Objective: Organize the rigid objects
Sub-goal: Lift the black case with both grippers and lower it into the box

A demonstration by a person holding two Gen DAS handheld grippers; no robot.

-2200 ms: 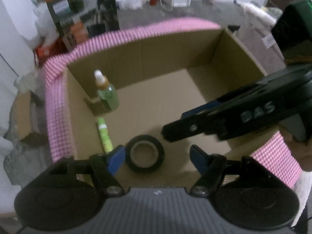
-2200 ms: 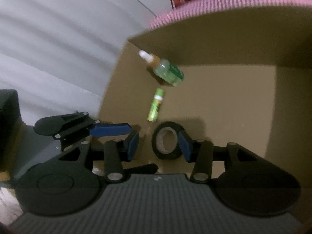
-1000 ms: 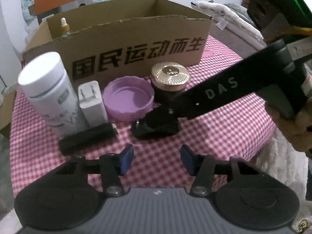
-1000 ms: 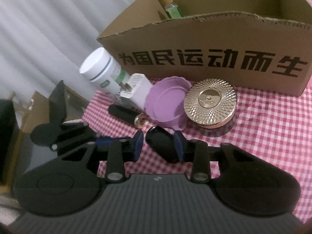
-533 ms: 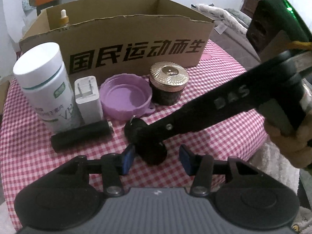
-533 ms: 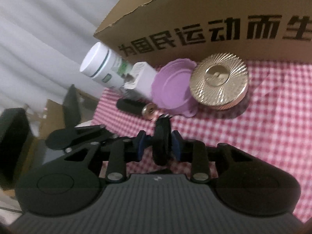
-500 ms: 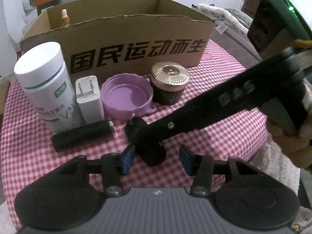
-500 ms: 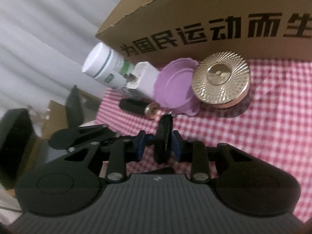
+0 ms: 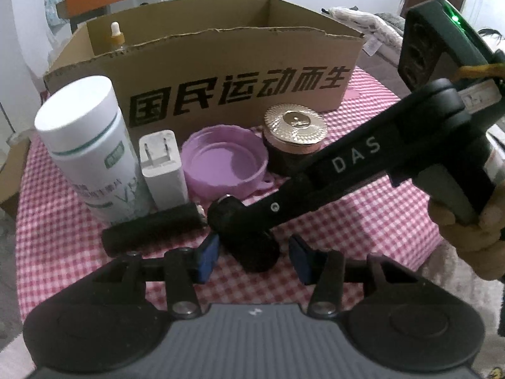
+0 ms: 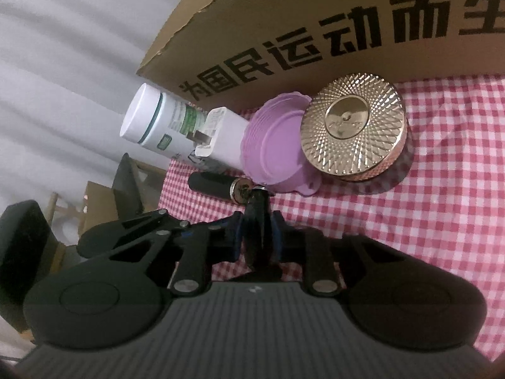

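A cardboard box point(image 9: 202, 72) with bold black printed characters fills the upper half of the left wrist view, standing on a pink-and-white checked tablecloth point(image 9: 363, 218). A dropper bottle point(image 9: 116, 36) peeks over its rim at upper left.

In front of the box, left to right, stand a white canister point(image 9: 90, 145), a white plug adapter point(image 9: 162, 170), a shallow purple lid point(image 9: 225, 164) and a dark jar with a gold faceted lid point(image 9: 295, 126). A black cylinder point(image 9: 151, 232) lies on the cloth at centre left, just below the adapter.

The right gripper point(image 10: 257, 235), held by a hand point(image 9: 467, 237) at the right edge, is clamped on a small flat black object point(image 10: 256, 230), possibly a case or pouch; its shape is hard to read. This object sits low in the centre of the left wrist view.

The left gripper point(image 9: 251, 252) stands partly open around that object, its blue pads point(image 9: 208, 251) not touching it.
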